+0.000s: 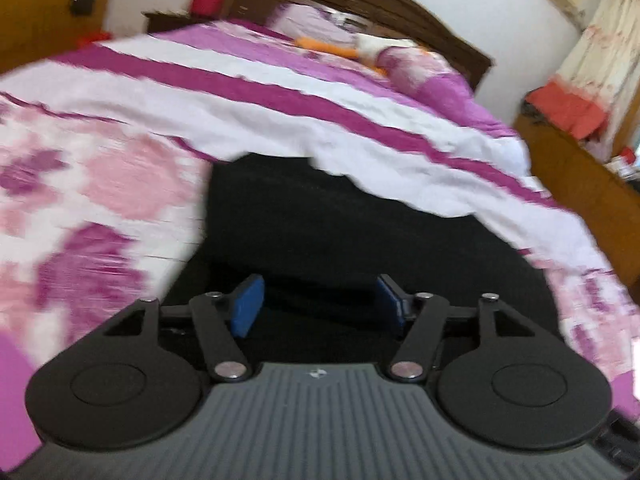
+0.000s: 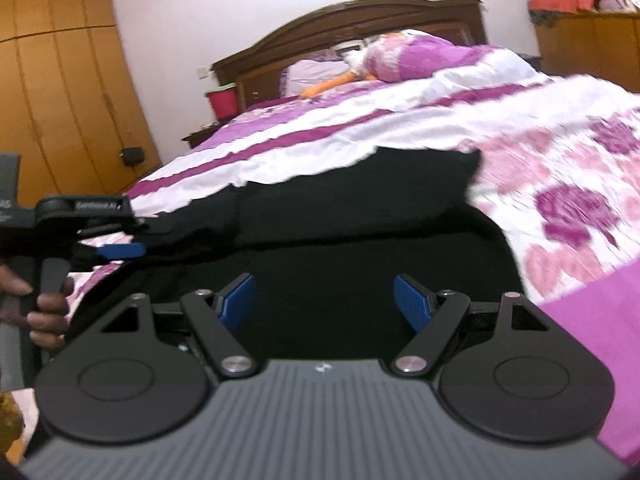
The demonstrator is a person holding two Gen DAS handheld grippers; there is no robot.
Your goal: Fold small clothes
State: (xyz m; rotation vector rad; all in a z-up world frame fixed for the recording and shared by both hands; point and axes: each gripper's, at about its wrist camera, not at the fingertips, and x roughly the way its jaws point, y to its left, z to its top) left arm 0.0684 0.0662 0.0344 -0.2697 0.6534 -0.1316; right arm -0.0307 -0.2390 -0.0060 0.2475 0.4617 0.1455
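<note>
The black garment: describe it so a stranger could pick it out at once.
Start from the big bed with the dark wooden headboard and the purple, pink and white floral bedspread. At its near end, just ahead of both open grippers, lies the black garment, spread out flat on the cover. It is the only plain dark cloth there, with no pattern at all.

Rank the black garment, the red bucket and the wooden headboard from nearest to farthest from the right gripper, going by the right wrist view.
1. black garment, directly ahead of the right gripper on the bedspread.
2. red bucket, far left, beside the bed's head.
3. wooden headboard, at the back against the wall, slightly beyond the bucket.
</note>
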